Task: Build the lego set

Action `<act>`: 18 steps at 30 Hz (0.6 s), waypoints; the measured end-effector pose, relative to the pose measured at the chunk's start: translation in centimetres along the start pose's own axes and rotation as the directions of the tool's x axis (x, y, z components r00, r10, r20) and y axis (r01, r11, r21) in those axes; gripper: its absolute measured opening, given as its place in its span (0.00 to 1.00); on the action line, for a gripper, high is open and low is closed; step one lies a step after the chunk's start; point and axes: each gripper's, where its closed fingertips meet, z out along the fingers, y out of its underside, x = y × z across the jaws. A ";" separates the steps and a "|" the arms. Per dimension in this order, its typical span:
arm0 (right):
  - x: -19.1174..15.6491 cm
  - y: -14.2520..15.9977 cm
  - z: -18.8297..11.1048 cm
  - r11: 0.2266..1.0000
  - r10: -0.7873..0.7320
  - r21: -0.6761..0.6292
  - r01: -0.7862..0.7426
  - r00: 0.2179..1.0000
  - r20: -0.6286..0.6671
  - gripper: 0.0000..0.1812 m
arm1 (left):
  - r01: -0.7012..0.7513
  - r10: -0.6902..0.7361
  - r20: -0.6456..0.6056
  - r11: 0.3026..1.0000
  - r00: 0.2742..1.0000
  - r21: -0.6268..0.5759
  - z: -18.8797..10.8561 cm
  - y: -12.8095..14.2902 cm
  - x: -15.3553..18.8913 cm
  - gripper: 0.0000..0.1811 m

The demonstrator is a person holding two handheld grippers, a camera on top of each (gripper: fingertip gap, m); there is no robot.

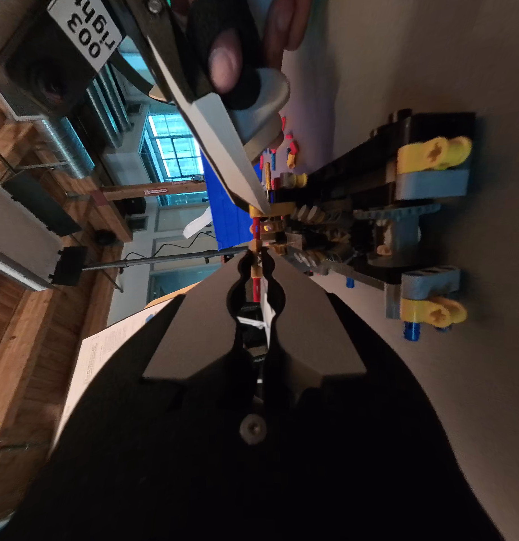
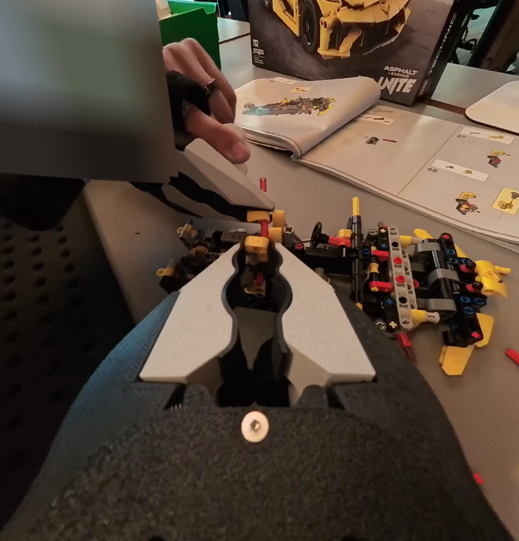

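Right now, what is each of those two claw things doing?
Left gripper: closed on a yellow connector on the red axle.
Right gripper: closed on another yellow connector of the same red axle.

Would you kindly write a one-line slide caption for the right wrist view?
Both tools meet on yellow connectors along a red axle above the chassis.

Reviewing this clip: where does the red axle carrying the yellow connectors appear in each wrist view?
Left wrist view: red axle at centre, running between the left gripper's fingers.
Right wrist view: red axle upright just above centre, at the right gripper's tips.
Shared landmark: the black chassis.
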 end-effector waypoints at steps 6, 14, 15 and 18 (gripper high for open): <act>-0.3 0.0 0.1 1.000 0.006 0.007 -0.006 0.999 0.036 0.08 | -0.026 0.030 -0.039 0.995 0.999 0.095 -0.3 0.0 0.1 0.03; -0.4 0.0 0.1 1.000 -0.020 0.005 0.020 0.999 0.026 0.08 | 0.010 -0.005 -0.053 0.995 0.999 0.095 -0.3 -0.1 0.2 0.03; -0.3 0.0 0.1 1.000 -0.024 0.004 0.024 0.999 0.021 0.08 | 0.012 -0.008 -0.046 0.997 0.999 0.079 -0.2 -0.2 0.1 0.03; -0.2 0.0 0.0 1.000 -0.013 0.003 0.013 1.000 0.020 0.08 | 0.015 -0.014 -0.018 0.998 1.000 0.061 -0.2 -0.3 0.1 0.03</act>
